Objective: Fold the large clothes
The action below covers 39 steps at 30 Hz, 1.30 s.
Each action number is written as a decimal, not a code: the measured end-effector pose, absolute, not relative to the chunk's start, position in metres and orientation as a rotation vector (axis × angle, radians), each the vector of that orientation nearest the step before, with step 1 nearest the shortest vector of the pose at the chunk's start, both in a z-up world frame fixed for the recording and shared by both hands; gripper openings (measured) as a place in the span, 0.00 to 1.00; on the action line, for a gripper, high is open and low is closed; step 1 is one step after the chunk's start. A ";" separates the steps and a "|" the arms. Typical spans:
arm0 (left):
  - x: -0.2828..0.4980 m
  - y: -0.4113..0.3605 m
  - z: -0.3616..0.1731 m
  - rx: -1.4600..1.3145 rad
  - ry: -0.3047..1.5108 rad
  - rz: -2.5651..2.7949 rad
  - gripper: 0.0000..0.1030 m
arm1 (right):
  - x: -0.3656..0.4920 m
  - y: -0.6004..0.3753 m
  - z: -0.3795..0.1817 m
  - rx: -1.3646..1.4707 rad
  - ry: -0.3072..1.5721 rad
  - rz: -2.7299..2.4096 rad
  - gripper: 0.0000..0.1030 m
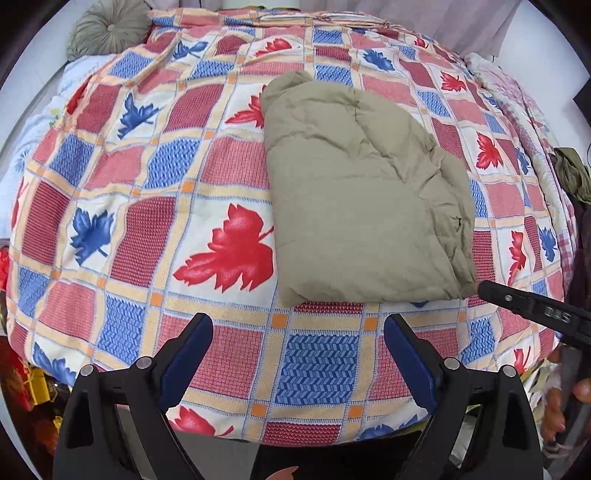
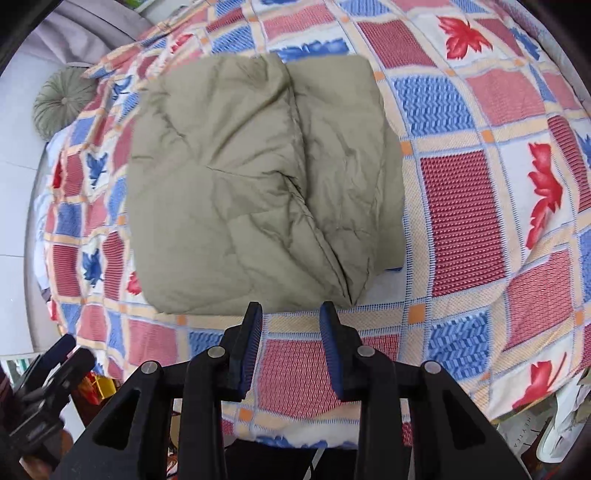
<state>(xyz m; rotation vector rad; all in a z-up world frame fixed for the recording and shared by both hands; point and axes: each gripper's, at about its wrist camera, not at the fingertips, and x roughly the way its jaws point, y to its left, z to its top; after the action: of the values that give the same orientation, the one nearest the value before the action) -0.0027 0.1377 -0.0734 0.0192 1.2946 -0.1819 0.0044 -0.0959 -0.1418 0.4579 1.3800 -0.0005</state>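
Note:
A folded olive-khaki padded garment (image 1: 362, 192) lies on the bed, on a quilt with red and blue leaves (image 1: 147, 221). My left gripper (image 1: 298, 325) is open and empty, hovering over the quilt just short of the garment's near edge. My right gripper (image 2: 291, 314) is open a little and empty, its tips just short of the garment (image 2: 258, 177). The right gripper also shows in the left wrist view (image 1: 535, 310) at the garment's near right corner. The left gripper shows in the right wrist view (image 2: 48, 369) at the far left.
A round green cushion (image 1: 107, 29) lies at the bed's head. Another green cloth (image 1: 572, 177) hangs at the right side. A pink patterned blanket (image 1: 517, 96) lies along the right edge. Red and yellow things (image 1: 33, 380) sit below the bed's left corner.

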 end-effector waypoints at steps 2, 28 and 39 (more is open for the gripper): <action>-0.002 0.135 -0.063 0.051 1.272 -0.164 0.92 | -0.001 -0.095 -0.122 0.439 1.343 0.002 0.52; -0.009 0.148 0.023 0.031 1.109 -0.046 1.00 | -0.013 -0.060 0.023 0.192 1.011 -0.065 1.00; -0.011 0.146 0.029 0.040 1.101 -0.048 1.00 | -0.013 -0.060 0.025 0.193 1.012 -0.065 1.00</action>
<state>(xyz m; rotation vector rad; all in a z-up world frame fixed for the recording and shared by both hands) -0.0108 0.1458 0.0286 0.0404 1.1009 -0.0480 -0.0133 -0.0598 0.0246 0.1935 1.0119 -0.0648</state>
